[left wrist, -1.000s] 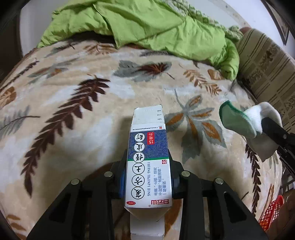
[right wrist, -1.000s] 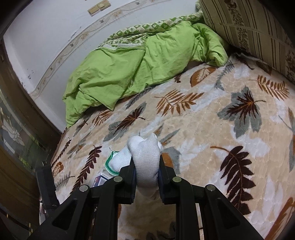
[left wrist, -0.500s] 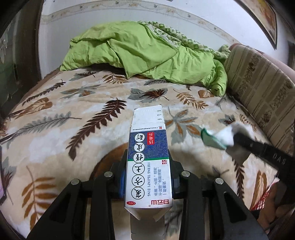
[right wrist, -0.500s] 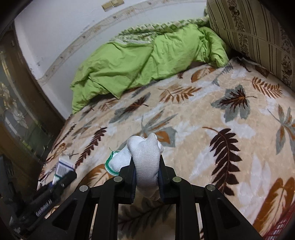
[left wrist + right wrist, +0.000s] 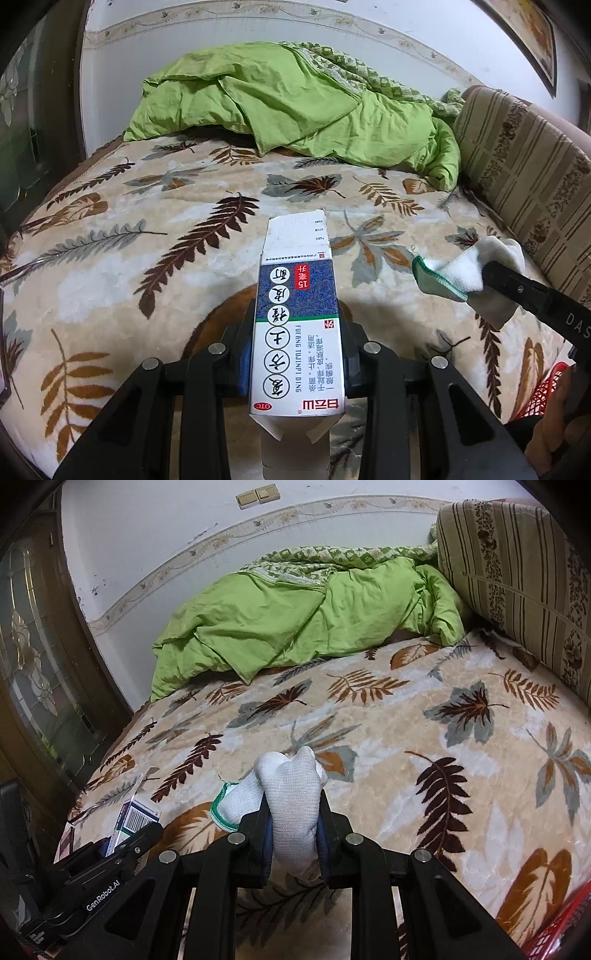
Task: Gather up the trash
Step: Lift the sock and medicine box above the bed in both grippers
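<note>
The left gripper is clamped on a medicine box; the right gripper pinches a white glove at three o'clock of the box. At five o'clock sits a red basket. Beyond lie the blanket and green quilt. The limp glove could slip out short of the basket.
</note>
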### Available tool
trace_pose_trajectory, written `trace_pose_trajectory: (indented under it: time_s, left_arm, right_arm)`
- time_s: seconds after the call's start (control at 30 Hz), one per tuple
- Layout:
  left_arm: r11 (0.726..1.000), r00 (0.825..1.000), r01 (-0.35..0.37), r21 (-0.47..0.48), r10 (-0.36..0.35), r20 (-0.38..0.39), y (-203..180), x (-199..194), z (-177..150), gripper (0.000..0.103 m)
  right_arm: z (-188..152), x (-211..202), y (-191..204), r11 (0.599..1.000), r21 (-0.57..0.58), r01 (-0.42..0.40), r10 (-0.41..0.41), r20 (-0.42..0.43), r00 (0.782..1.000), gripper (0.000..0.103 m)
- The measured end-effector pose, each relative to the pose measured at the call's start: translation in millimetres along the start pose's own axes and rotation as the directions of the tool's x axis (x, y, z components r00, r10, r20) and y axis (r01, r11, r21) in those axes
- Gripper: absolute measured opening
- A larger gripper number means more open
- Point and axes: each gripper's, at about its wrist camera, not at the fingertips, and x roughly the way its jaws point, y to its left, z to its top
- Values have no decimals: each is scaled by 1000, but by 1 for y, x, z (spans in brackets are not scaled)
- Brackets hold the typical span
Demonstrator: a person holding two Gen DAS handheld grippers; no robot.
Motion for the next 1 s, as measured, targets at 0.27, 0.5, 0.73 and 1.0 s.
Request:
trace_pose_trajectory:
  time_s: [0.27,0.5,0.73,1.0]
  left_arm:
    - [1000,1000,-14,23,14,2,-2,7,2,33]
    - [998,1000,-21,51,21,10,-7,7,1,33]
    - [998,999,-30,62,29,18,-9,6,1,33]
    - [996,999,-33,77,31,27,-9,4,3,33]
  right_arm:
    - [1,6,0,1000,6,-15,15,-14,1000,21]
    - [1,7,-2,1000,15,-22,22,-16,1000,21]
    - [1,7,-2,1000,15,-21,22,-16,1000,21]
    - [1,6,-2,1000,14,-22,22,-13,1000,21]
